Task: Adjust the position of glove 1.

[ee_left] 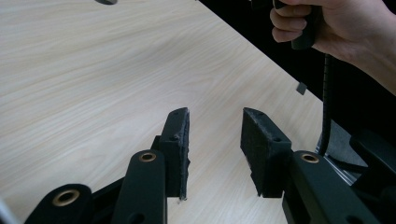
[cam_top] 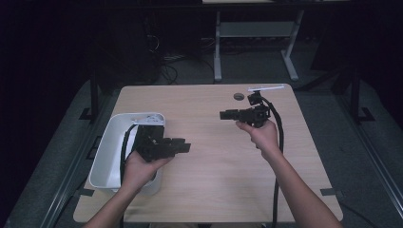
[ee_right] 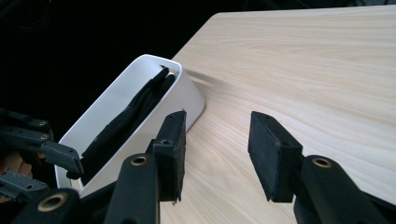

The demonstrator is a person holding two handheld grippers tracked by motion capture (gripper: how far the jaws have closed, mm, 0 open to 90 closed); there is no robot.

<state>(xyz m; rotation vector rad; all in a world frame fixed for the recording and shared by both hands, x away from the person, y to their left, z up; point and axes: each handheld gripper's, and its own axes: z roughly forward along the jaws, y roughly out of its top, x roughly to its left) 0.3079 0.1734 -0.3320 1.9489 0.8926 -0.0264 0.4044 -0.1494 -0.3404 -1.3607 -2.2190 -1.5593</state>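
1. White plastic forms the bin (cam_top: 108,151) at the left edge of the bench (cam_top: 214,156); in the right gripper view a dark folded cloth (ee_right: 135,109) lies along its inside.
2. On the left side, the left hand-held gripper (cam_top: 183,147) hovers just beside the bin's right wall, jaws parted with nothing between them; its own view shows bare wood through the gap.
3. Over the far right part of the bench, the right hand-held gripper (cam_top: 227,114) points toward the bin, well apart from it, its jaws likewise spread and empty.
4. My reading is that the cloth in the bin is the thing to fetch, and neither gripper has reached it.
5. To do this well, turn the left jaws down into the bin and pinch the cloth at its upper fold, not against the wall.
6. Lift slowly so the light bin does not tip or slide.
7. Bring the right gripper in to take a free edge.
8. A small dark disc (cam_top: 238,96) lies at the far edge, out of the way.
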